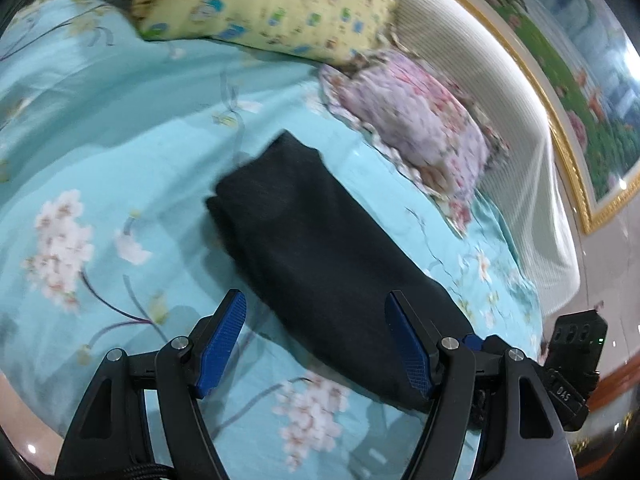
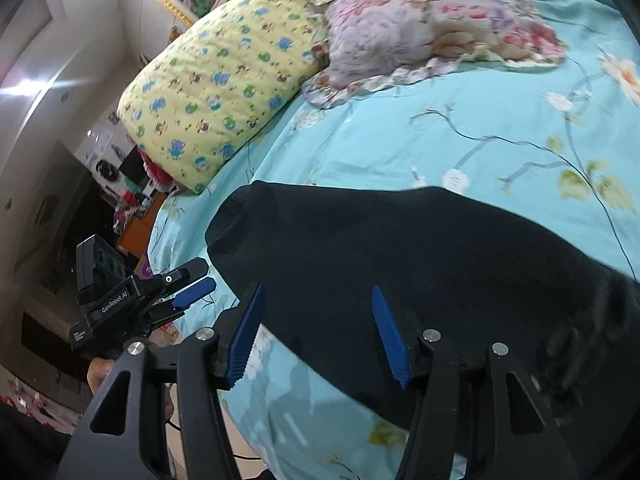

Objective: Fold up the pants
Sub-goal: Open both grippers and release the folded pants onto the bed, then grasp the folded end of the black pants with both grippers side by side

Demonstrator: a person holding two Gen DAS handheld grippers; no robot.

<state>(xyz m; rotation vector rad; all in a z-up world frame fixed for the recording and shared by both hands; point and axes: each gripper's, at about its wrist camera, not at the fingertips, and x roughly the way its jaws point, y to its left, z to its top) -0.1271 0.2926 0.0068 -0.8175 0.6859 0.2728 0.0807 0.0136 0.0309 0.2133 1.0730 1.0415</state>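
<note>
Both hand-held grippers spread, nothing between the pads.
Left hand-held gripper and right hand-held gripper above folded black pants on floral bed.

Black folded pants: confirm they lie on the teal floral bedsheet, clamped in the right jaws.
Not clamped. The right wrist view shows the right gripper with jaws open and empty above the black folded pants, which do lie on the teal floral bedsheet.

The left gripper pointed downward at a slant, its blue fingers spread wide with nothing pinched between them. The right gripper slanted down likewise, fingers parted and gripping nothing. A hand showed dimly behind the left gripper's body.
</note>
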